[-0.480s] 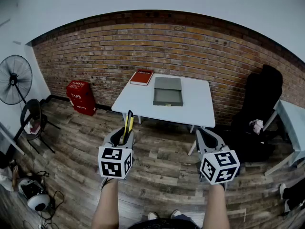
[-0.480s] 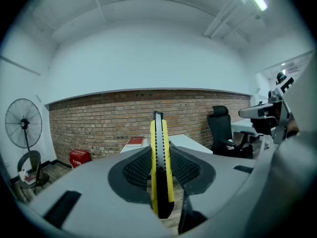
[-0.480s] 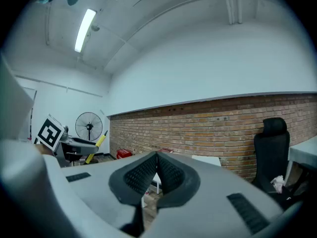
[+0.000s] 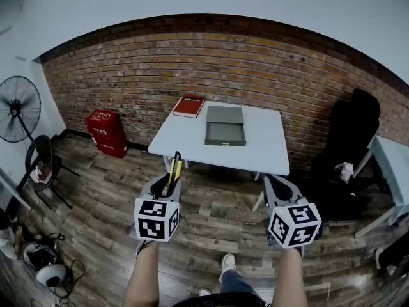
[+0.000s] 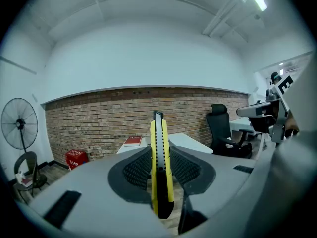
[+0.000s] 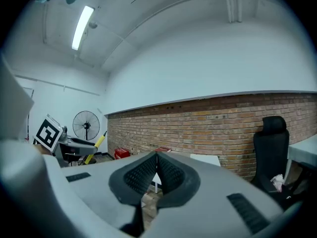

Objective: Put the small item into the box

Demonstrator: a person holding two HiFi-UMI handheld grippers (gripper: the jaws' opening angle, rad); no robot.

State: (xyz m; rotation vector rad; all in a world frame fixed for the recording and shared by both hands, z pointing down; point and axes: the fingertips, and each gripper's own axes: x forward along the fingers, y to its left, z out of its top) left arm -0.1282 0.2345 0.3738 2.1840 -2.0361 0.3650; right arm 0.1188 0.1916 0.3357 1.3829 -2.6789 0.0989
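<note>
My left gripper point(image 4: 168, 185) is shut on a yellow and black utility knife point(image 5: 161, 167), which stands up between the pads and points toward the table; the knife point(image 4: 172, 171) also shows in the head view. My right gripper point(image 4: 276, 187) is shut with nothing between its pads point(image 6: 156, 175). Both grippers hang over the wooden floor, short of the white table point(image 4: 265, 149). On that table an open grey box point(image 4: 225, 132) lies with its lid point(image 4: 225, 114) behind it.
A red book point(image 4: 189, 105) lies on the table's far left corner. A red crate point(image 4: 107, 132) stands by the brick wall, a fan point(image 4: 17, 109) and a chair at the left, a black office chair point(image 4: 348, 139) at the right. A person's shoe point(image 4: 227, 263) shows below.
The table sits slightly nearer in the head view and both grippers have shifted a little. A shoe has stepped forward at the bottom. The knife stays held.
</note>
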